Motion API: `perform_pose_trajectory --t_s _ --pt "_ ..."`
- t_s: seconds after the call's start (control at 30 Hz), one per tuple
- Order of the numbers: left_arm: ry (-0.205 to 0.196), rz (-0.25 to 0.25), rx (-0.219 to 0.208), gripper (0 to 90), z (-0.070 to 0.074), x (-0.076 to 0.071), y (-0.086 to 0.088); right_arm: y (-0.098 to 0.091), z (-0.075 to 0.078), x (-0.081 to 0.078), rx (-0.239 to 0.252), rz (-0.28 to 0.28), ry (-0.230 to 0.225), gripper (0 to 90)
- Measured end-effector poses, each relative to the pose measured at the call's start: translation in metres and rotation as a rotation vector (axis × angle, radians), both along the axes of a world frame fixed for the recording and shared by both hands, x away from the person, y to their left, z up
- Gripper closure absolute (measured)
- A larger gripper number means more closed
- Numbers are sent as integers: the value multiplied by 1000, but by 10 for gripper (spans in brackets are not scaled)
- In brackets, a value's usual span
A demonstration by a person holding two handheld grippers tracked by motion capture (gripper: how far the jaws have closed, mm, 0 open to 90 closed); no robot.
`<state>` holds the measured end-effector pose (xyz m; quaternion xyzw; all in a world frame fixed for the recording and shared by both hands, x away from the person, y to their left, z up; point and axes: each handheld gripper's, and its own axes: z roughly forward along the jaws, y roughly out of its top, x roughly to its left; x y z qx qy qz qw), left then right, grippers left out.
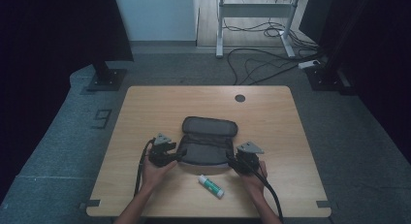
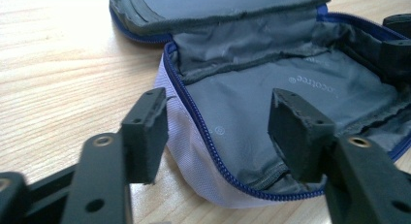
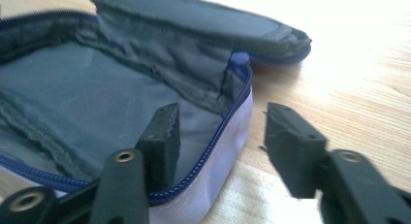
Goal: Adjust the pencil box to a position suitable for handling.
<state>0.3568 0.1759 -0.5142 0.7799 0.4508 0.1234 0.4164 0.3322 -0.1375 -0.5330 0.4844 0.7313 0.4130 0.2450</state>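
At the lower left of the high view, the left gripper sits at the left end of the pouch, which lies unzipped at the centre of the table, lid flap folded back toward the top of the frame. In the left gripper view its jaws stand apart and straddle the near zip edge, one pad outside on the pale lilac wall, the other over the grey lining; nothing is clamped between them. To the right, low in the high view, a glue stick lies on the wood just below the pouch, between the two hands. Further right, the right gripper mirrors the left at the pouch's right end; in the right gripper view its jaws also gape either side of the blue zip, gripping nothing.

The step looks like bracing the pouch open at both ends. The next move likely calls for each gripper to pinch its rim, or for one to let go and fetch the glue stick. Both forearms rise from the bottom edge, wrists level, hands angled inward toward the pouch
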Motion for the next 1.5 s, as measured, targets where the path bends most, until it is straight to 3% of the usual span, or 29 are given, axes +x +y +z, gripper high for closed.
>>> perform_pose_trajectory --t_s 0.3,0.47,0.67,0.73,0.87,1.23,1.5 --pt "-26 -8 -23 363 5 -4 2 -4 5 -4 41 27 -23 365" --pt "-16 -11 -31 371 5 -3 2 -6 2 0 9 12 31 312" --pt "-9 -12 -34 374 5 -3 3 -9 2 3 11 -6 40 284" --pt "-7 -13 -36 371 5 -4 3 -9 2 4 31 3 49 205" --pt "-5 -25 -37 371 5 -5 0 -7 1 6 61 18 60 162" --pt "-13 -23 -38 373 10 -7 5 -12 10 2 94 14 36 164" --pt "-27 -14 -39 375 13 -14 18 -23 21 -13 136 59 2 241"
